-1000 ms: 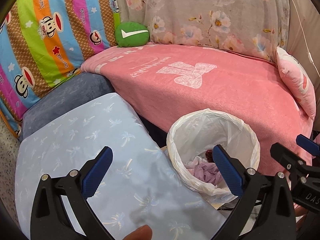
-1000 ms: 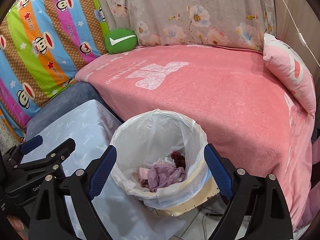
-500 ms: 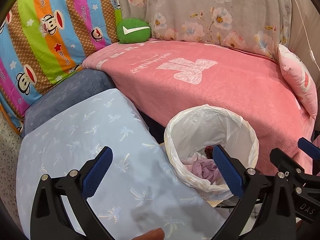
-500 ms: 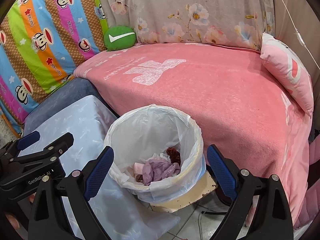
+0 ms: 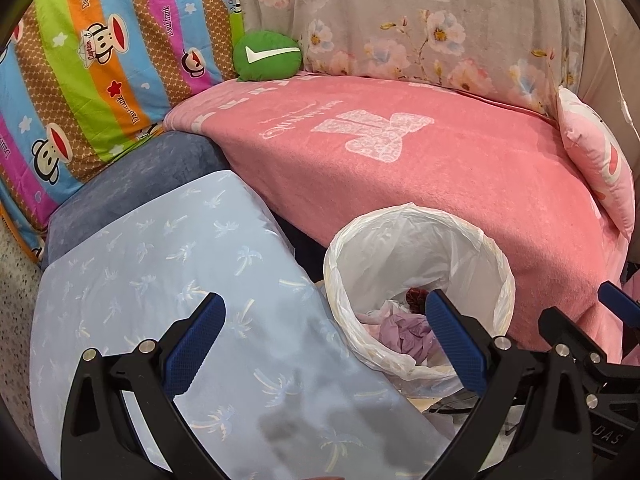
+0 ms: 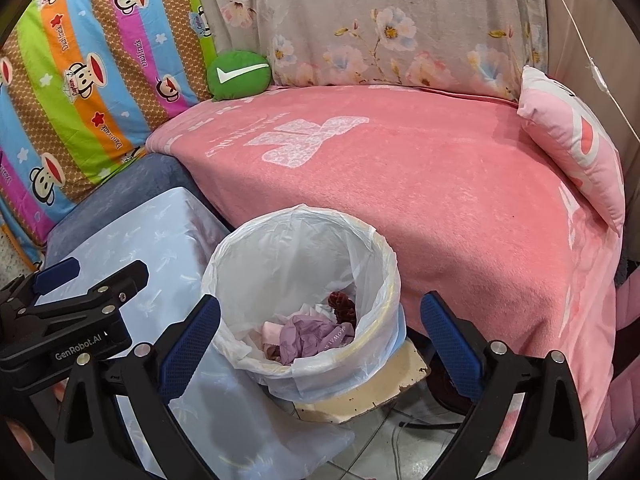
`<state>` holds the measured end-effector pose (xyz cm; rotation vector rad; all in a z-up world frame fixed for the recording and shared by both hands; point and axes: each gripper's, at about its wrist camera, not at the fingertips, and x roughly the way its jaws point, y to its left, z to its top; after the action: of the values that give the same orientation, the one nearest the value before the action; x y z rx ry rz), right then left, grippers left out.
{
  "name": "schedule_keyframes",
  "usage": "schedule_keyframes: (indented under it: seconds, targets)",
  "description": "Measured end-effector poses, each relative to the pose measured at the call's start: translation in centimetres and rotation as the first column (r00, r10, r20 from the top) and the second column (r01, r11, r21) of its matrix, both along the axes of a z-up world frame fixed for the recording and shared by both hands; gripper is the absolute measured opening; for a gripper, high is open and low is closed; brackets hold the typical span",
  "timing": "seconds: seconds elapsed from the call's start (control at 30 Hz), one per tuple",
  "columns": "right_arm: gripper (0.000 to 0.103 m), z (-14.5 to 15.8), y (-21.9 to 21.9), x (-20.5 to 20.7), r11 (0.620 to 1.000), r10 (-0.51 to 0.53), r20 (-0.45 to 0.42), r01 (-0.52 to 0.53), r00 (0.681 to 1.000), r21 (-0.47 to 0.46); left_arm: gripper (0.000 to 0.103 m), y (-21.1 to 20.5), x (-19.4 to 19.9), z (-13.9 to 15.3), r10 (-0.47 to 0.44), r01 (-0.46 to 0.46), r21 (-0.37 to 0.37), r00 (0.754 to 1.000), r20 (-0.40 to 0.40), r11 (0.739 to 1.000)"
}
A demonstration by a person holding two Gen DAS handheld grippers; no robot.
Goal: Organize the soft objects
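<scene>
A bin with a white liner [image 5: 416, 220] [image 6: 304, 216] stands on the floor before the pink-blanketed sofa [image 5: 400, 184]. Crumpled lilac and pink cloths [image 6: 308, 334] [image 5: 404, 332] lie in its bottom. A green cushion with a white tick [image 5: 267, 56] [image 6: 239, 74] sits at the sofa's back left, and a pink pillow [image 5: 596, 160] [image 6: 572, 140] leans at the right end. My left gripper [image 5: 323, 298] is open over a light blue palm-print cloth [image 5: 160, 272], holding nothing. My right gripper [image 6: 319, 300] hovers above the bin, its jaws opening with nothing between them.
A striped monkey-print quilt [image 5: 88, 60] hangs at the left and a floral cover [image 5: 440, 20] drapes the sofa back. A dark blue cushion [image 5: 132, 176] lies under the blue cloth. A beige board [image 6: 372, 392] sits under the bin on the tiled floor.
The right gripper's jaws have spread slightly wider. Both views have barely shifted; the bin and cushions have stayed put.
</scene>
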<state>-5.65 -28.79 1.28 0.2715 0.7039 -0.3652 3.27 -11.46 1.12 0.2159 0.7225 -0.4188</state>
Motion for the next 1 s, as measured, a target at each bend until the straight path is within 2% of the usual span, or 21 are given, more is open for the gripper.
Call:
schedule_keyframes:
  seconds: [0.33, 0.5, 1.0]
  targets:
    - [0.098, -0.4, -0.1, 0.0, 1.000, -0.003, -0.008, 0.003, 1.000, 0.000, 0.096, 0.0, 0.3, -0.7, 0.016, -0.017, -0.016, 0.999, -0.033, 1.000]
    - [0.098, -0.5, -0.2, 0.2, 1.000, -0.004, -0.011, 0.004, 1.000, 0.002, 0.096, -0.2, 0.3, -1.2, 0.035, -0.035, 0.011, 0.998, -0.059, 0.999]
    - [0.098, -1.4, -0.1, 0.5, 1.000, -0.006, -0.022, 0.006, 1.000, 0.004, 0.096, -0.4, 0.4, -1.4, 0.044, -0.043, 0.022, 0.997, -0.059, 0.999]
